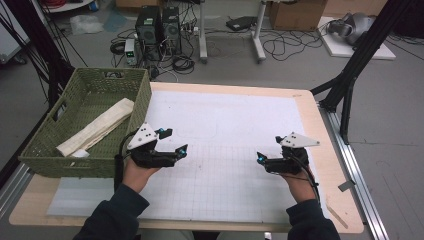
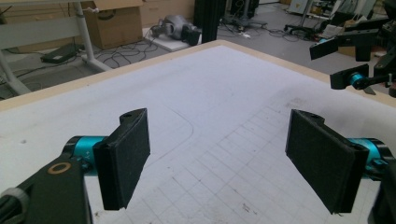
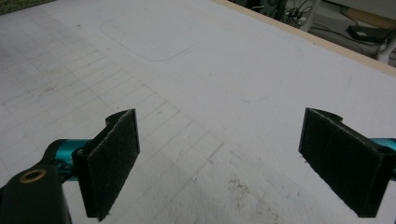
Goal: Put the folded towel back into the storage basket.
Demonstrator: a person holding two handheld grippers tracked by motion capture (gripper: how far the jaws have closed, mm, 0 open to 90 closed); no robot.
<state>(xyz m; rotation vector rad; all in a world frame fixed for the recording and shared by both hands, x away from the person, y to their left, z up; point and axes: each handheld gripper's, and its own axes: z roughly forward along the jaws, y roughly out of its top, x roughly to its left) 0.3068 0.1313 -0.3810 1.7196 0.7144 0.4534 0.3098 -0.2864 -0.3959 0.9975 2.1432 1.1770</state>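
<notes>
My left gripper (image 1: 175, 140) hovers over the left part of the white gridded mat (image 1: 225, 125), just right of the green basket (image 1: 45, 150). It is open, and in the left gripper view (image 2: 217, 158) nothing lies between its black pads (image 2: 126, 156). My right gripper (image 1: 269, 148) is held over the right part of the mat, open as well. The right gripper view (image 3: 219, 163) has bare mat between its wide-apart pads (image 3: 112, 161). A folded cream cloth (image 1: 97, 126) lies in the basket. Farther off in the left gripper view, the right gripper (image 2: 327, 65) hangs open.
The wooden table edge (image 1: 327, 150) frames the mat. A black frame strut (image 1: 350, 75) stands off the table's right rear corner. On the floor behind are computer towers (image 1: 157, 27), cables and a cardboard box (image 1: 297, 12). A faint rounded outline (image 3: 149, 42) is drawn on the mat.
</notes>
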